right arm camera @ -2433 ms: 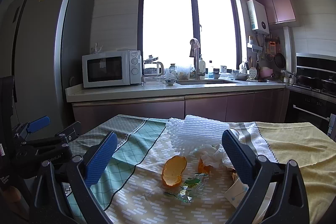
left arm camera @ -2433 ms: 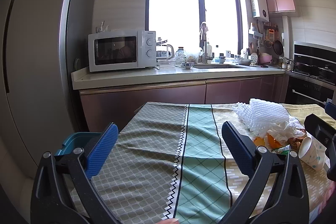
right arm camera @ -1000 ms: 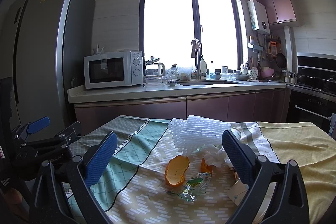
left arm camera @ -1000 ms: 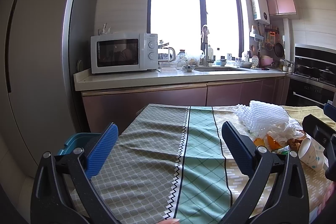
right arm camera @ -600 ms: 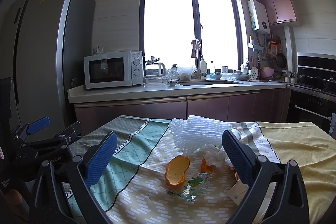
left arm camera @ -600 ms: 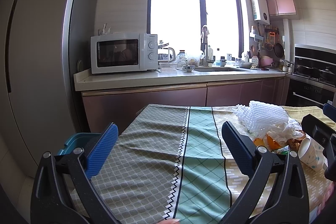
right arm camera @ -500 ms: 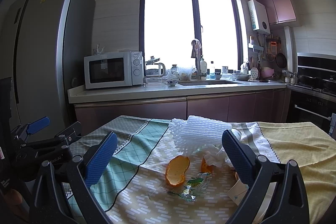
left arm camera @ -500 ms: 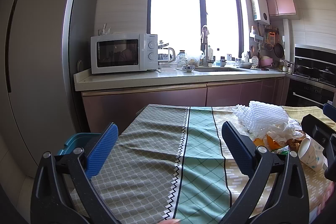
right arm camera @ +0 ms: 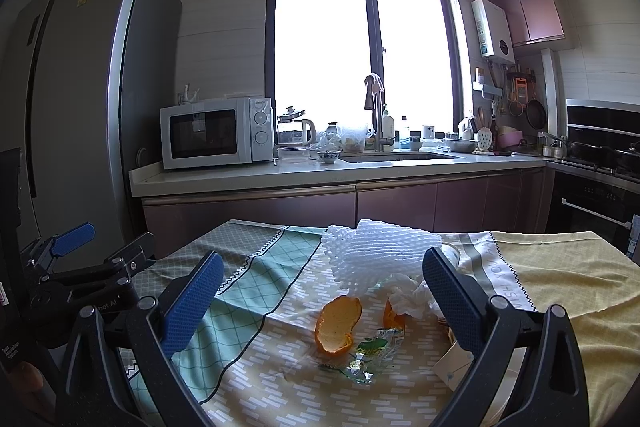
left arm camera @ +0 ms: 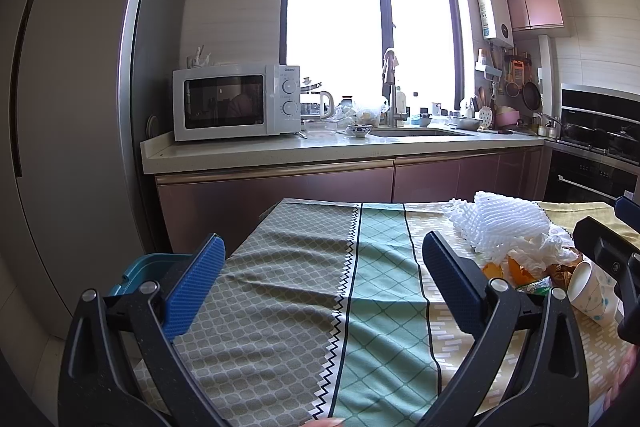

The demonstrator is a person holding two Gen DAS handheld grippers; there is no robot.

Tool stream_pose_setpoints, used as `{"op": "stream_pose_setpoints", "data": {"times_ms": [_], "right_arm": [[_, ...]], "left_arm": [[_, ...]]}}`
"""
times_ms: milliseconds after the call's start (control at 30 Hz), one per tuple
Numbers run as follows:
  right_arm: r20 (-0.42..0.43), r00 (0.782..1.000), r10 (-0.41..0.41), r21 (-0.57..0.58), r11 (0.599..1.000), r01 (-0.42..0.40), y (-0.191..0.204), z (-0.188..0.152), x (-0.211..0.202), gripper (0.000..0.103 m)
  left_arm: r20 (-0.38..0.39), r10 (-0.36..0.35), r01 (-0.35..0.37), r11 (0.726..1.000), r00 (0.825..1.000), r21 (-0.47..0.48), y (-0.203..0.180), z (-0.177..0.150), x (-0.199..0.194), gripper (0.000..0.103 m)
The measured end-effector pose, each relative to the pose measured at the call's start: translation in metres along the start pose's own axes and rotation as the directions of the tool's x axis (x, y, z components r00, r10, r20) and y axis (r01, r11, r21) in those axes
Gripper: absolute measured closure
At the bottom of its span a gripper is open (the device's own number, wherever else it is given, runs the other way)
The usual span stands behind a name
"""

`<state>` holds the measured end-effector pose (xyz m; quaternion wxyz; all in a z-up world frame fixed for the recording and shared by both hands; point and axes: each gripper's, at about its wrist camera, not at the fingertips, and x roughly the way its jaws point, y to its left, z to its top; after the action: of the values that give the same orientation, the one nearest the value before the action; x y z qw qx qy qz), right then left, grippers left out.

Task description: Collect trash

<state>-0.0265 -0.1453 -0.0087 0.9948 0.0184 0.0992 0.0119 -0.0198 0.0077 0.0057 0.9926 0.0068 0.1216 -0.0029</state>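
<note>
Trash lies piled on the patterned tablecloth (right arm camera: 256,379): white foam fruit netting (right arm camera: 380,255), an orange peel (right arm camera: 338,325), a clear green wrapper (right arm camera: 368,351), crumpled tissue (right arm camera: 412,297) and a paper cup (left arm camera: 592,289). My right gripper (right arm camera: 320,287) hovers open just before the peel, nothing between its blue pads. In the left wrist view the same netting (left arm camera: 504,227) sits at the right. My left gripper (left arm camera: 322,267) is open over bare cloth, left of the pile. A teal bin (left arm camera: 154,267) stands off the table's left edge.
A kitchen counter (left arm camera: 320,151) with a microwave (left arm camera: 236,101), kettle and sink runs behind the table. A tall grey fridge (left arm camera: 72,107) fills the left. An oven (left arm camera: 592,163) is at the right. A yellow cloth (right arm camera: 560,271) covers the table's right part.
Both views have shifted very slightly, the scene sitting a little lower than 2.4 s ago. Both grippers stay open and the trash has not moved.
</note>
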Motion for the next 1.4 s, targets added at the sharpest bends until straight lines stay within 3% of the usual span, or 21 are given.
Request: {"op": "stream_pose_setpoints", "data": {"times_ms": [1000,1200,1400], "right_arm": [[-0.011,1.0,0.006,0.019,1.0,-0.006,-0.012,-0.002,0.003,0.007],[-0.039,0.999,-0.008,0.034,0.999,0.009,-0.024,-0.007,0.005,0.007],[-0.083,0.995,-0.055,0.057,0.997,0.06,-0.05,-0.013,0.002,0.007]], "left_arm": [[-0.012,-0.013,0.013,1.0,1.0,0.016,-0.007,-0.002,0.002,0.006],[-0.054,-0.052,0.054,0.998,0.997,0.021,-0.015,-0.005,0.011,0.006],[-0.137,-0.128,0.134,0.99,0.982,0.033,-0.031,-0.011,0.031,0.006]]}}
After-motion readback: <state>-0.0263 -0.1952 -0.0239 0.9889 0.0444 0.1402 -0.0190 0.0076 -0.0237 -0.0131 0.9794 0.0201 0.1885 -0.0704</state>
